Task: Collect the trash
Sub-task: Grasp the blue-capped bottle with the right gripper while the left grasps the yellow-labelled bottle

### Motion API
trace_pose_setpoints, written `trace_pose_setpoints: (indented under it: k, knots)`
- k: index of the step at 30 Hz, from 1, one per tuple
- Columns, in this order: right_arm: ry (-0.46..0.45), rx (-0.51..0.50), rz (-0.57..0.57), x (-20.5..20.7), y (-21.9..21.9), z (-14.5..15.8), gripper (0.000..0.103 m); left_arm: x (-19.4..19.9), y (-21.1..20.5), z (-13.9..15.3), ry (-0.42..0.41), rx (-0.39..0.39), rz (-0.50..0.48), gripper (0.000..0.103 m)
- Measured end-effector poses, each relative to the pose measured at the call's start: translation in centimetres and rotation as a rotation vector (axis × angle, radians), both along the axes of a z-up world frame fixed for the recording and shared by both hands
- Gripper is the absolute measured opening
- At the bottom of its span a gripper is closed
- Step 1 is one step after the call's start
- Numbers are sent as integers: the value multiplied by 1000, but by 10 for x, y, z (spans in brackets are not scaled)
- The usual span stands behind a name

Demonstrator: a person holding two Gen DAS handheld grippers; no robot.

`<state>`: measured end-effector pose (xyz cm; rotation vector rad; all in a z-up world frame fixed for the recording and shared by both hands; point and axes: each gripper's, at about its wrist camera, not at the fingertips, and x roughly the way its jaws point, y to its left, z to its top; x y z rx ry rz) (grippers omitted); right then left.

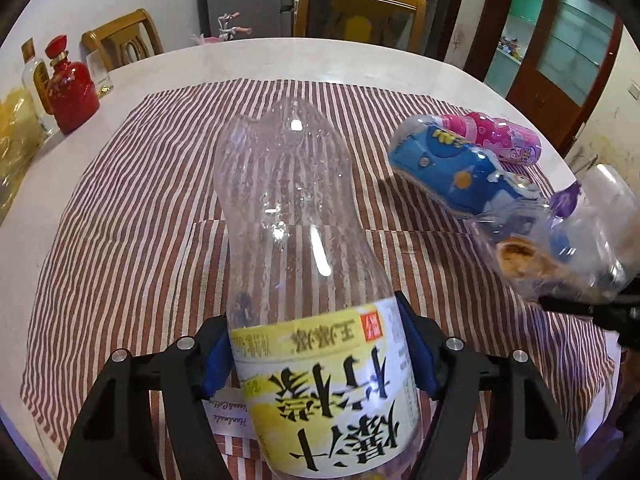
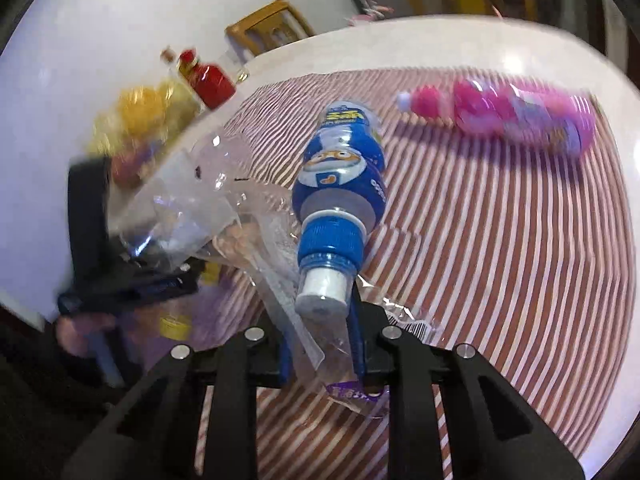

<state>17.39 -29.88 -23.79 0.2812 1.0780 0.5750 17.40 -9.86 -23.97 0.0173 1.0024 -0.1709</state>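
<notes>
Two-handed trash collection at a round table point(image 1: 48, 208) covered by a striped cloth point(image 1: 120, 200). The left gripper point(image 1: 316, 356) pinches a large empty clear bottle point(image 1: 288, 216) at its yellow label, jaws pressed against both sides and base pointing far across the table; the mid-body grip probably keeps the light bottle from swinging. The right gripper point(image 2: 320, 344) has its jaws closed on a crumpled clear plastic wrapper point(image 2: 224, 216), which trails to the left. A blue bottle point(image 2: 340, 184) lies on the cloth just beyond these jaws, cap toward them; whether it is also gripped cannot be told. A pink bottle point(image 2: 516, 116) lies on its side at the far right, untouched, apparently awaiting pickup. A red bottle point(image 1: 72, 92) stands at the far left edge, off the cloth, seemingly not trash.
</notes>
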Motion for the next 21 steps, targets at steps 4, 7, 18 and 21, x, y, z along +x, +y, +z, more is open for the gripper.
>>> trace_pose_setpoints:
  k: [4, 7, 18, 21]
  knots:
    - [32, -32, -86, -8, -12, -4, 47, -3, 0, -1, 5, 1, 0, 69]
    - [31, -97, -97, -19, -8, -3, 59, -5, 0, 0, 6, 0, -1, 69]
    - [-347, -568, 89, -94, 40, 36, 73, -7, 0, 1, -3, -5, -14, 69]
    - [-425, -684, 226, -105, 66, 25, 73, -7, -2, 0, -5, 0, -18, 69]
